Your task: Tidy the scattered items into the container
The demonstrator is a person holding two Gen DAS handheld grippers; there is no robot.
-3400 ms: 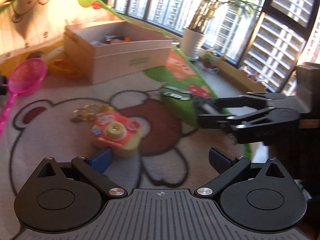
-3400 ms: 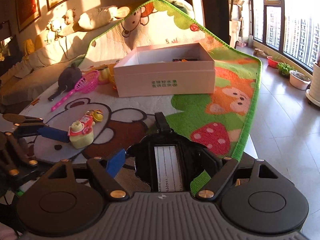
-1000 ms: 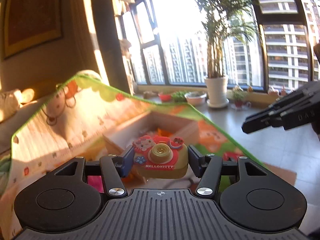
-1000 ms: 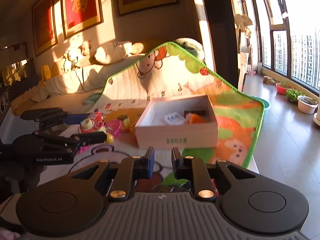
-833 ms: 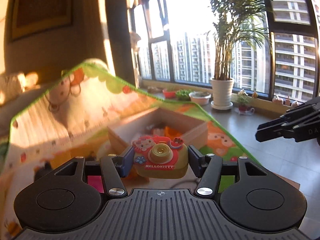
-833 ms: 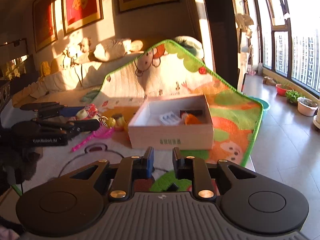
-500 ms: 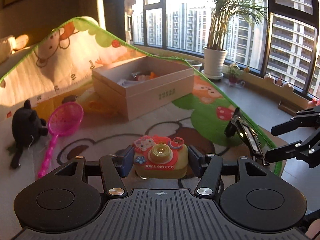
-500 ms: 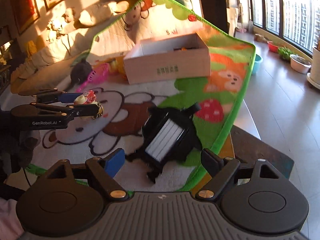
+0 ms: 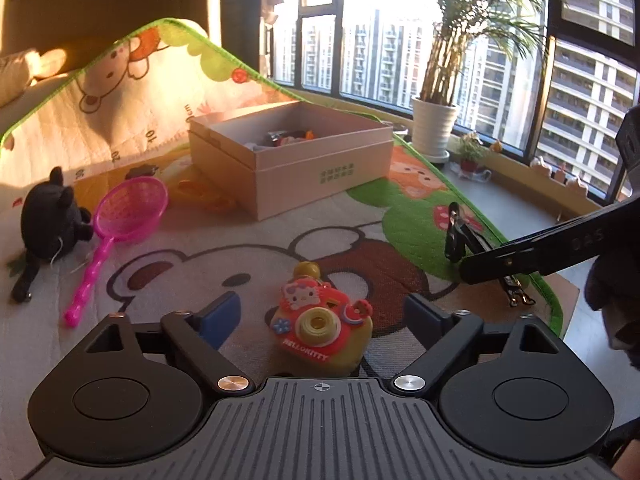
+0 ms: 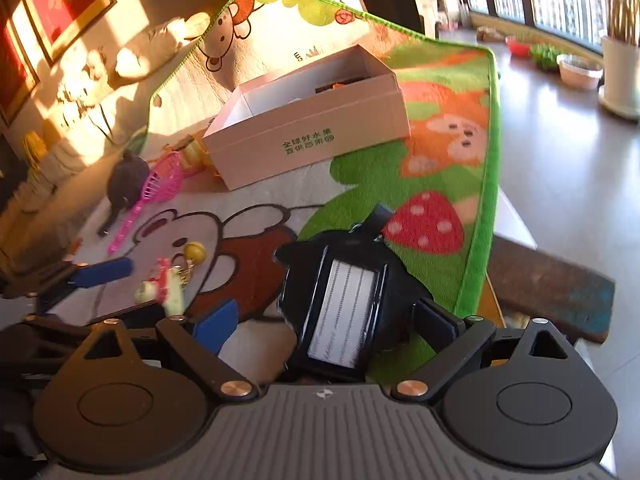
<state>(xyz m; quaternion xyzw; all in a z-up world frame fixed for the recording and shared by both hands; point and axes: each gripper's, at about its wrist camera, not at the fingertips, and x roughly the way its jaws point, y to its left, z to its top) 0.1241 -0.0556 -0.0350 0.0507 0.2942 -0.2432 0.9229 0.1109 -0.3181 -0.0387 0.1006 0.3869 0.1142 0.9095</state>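
A yellow and red toy camera [image 9: 320, 332] lies on the play mat [image 9: 240, 248] between the fingers of my left gripper [image 9: 320, 316]. Its jaws are opening and the pads stand clear of the toy. A black luggage tag [image 10: 344, 304] with a white card lies on the mat between the fingers of my right gripper [image 10: 326, 322], whose jaws are opening too and do not press on it. The pink cardboard box [image 9: 320, 168] stands open farther back with a few small things inside.
A pink toy net [image 9: 132, 212] and a black plush animal [image 9: 44, 212] lie to the left of the box. The mat's green edge [image 10: 486, 216] runs along the right, with bare floor beyond. A potted plant [image 9: 434, 128] stands by the window.
Both grippers came down to the mat. The left one let go of the toy camera, which now rests on the mat. The right one went from shut to wide open around the black tag.
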